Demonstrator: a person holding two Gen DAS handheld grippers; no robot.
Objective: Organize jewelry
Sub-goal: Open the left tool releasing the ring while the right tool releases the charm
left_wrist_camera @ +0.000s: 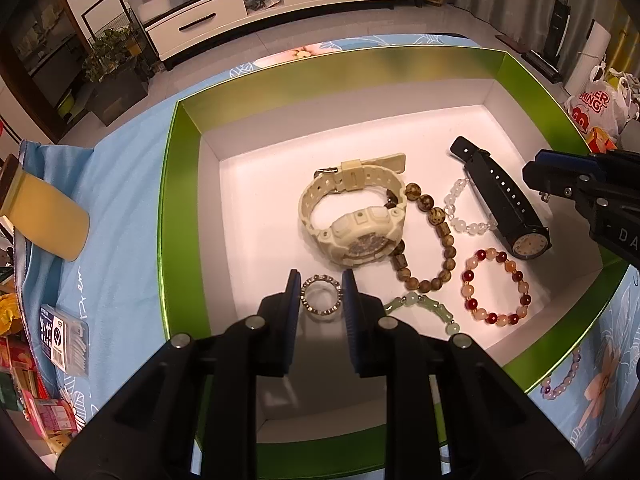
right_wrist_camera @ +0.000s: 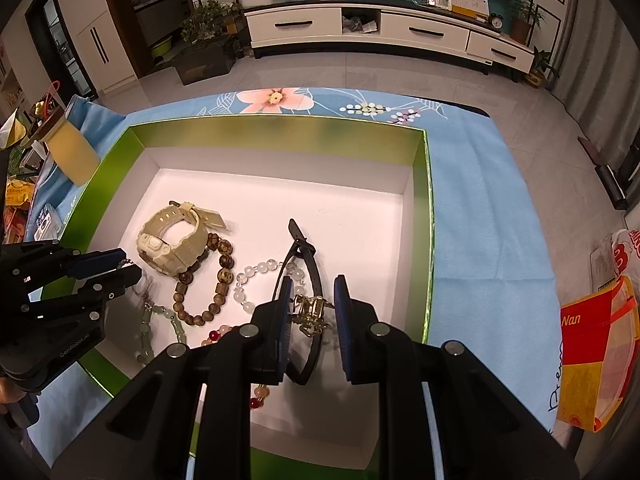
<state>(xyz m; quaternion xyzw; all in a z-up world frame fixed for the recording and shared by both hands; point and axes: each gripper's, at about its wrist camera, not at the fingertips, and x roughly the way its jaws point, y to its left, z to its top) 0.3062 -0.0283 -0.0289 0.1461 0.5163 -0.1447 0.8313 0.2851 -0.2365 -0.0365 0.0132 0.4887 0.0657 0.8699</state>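
Observation:
A green box [left_wrist_camera: 168, 220] with a white floor holds a cream watch [left_wrist_camera: 352, 220], a black watch [left_wrist_camera: 504, 204], a brown bead bracelet [left_wrist_camera: 436, 236], a clear bead bracelet [left_wrist_camera: 460, 216], a red and orange bead bracelet [left_wrist_camera: 496, 284] and a pale green bracelet [left_wrist_camera: 424, 306]. My left gripper [left_wrist_camera: 320, 292] is shut on a small silver beaded ring [left_wrist_camera: 320, 294] over the box's near left part. To the right, my right gripper [right_wrist_camera: 312, 300] is shut on a small gold ornament [right_wrist_camera: 312, 314] above the black watch strap [right_wrist_camera: 310, 256].
The box stands on a blue floral cloth [right_wrist_camera: 492, 220]. A purple bead bracelet [left_wrist_camera: 560, 380] lies on the cloth outside the box's near right corner. A yellow jar [left_wrist_camera: 44, 216] and a small plastic pack [left_wrist_camera: 64, 338] are at the left, a red and yellow bag [right_wrist_camera: 596, 352] at the right.

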